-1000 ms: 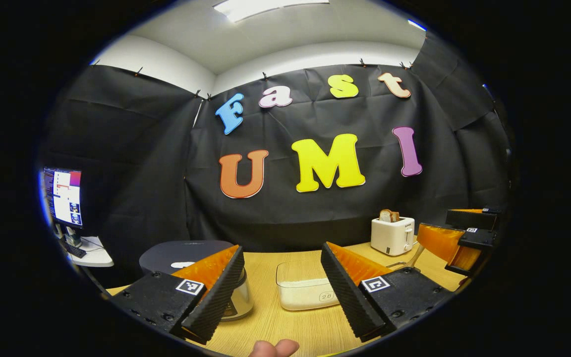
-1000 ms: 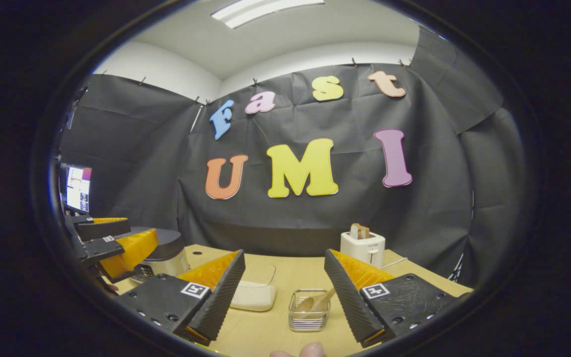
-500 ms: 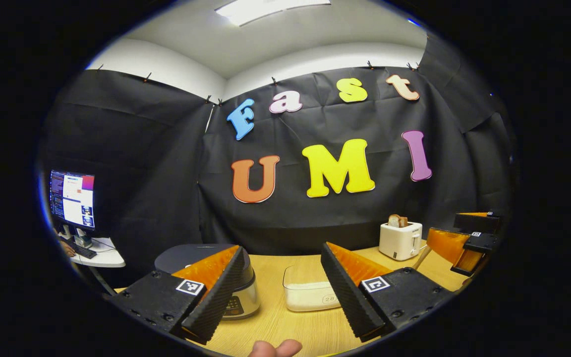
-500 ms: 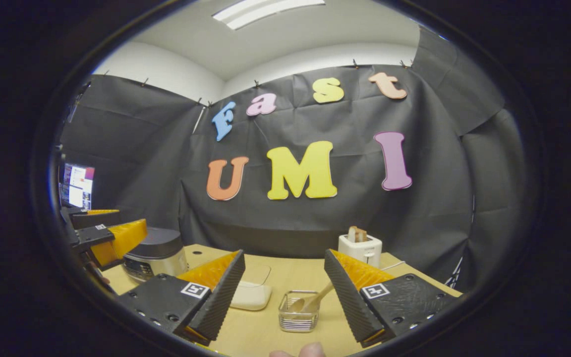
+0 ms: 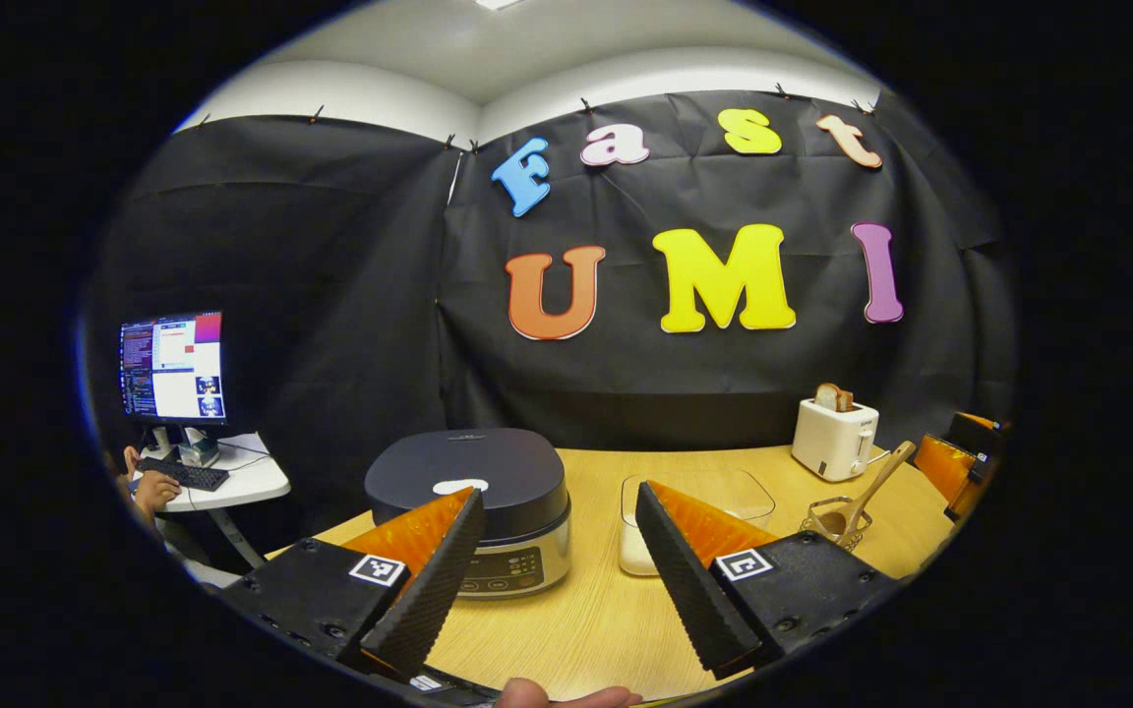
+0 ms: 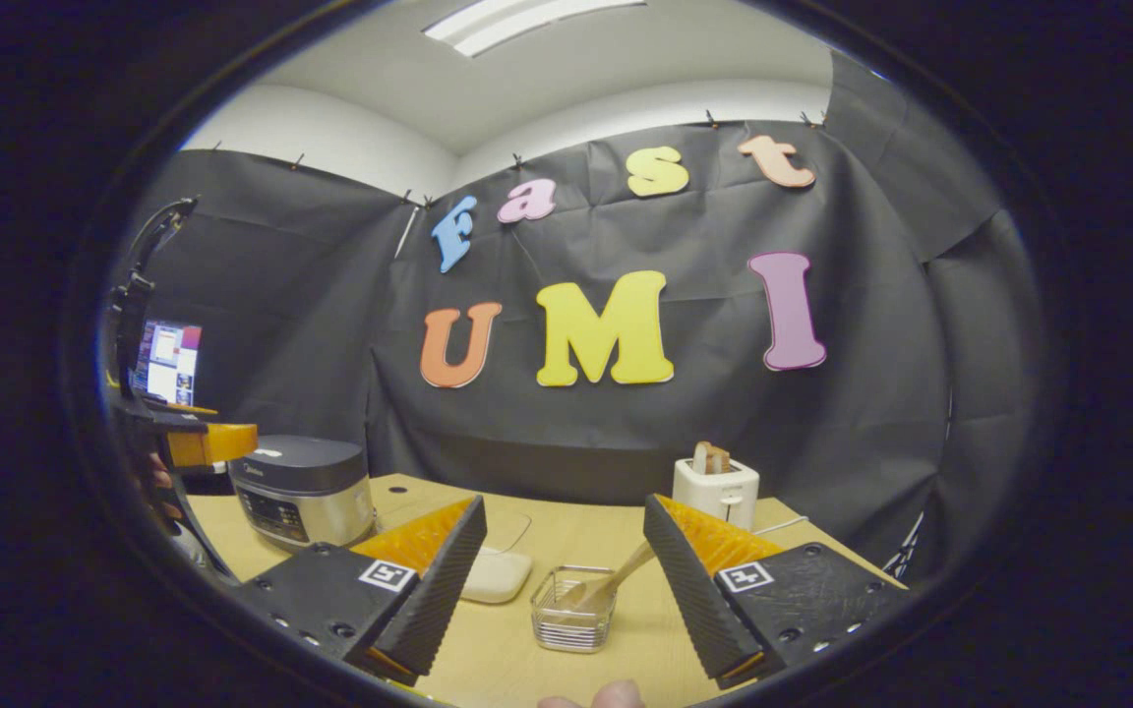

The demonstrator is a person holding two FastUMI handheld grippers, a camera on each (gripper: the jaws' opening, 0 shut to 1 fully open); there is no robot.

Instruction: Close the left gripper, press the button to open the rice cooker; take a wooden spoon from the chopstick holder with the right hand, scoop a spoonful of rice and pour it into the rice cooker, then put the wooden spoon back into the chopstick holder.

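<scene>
Left tongs [image 5: 552,580] hang apart over the pale wooden tabletop [image 5: 586,619], the lidded dark-topped silver rice cooker [image 5: 473,506] at their 11 o'clock. Right tongs [image 6: 562,590] also gape, framing the clear square chopstick holder [image 6: 571,619] with its light wooden spoon [image 6: 616,582] at 12 o'clock; a clear rice tub [image 6: 498,570] sits beside at 10.

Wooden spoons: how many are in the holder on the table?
1. A single wooden spoon stands tilted in the clear holder on the table, its handle leaning toward the toaster. A second spoon lying low inside could be hidden.
</scene>
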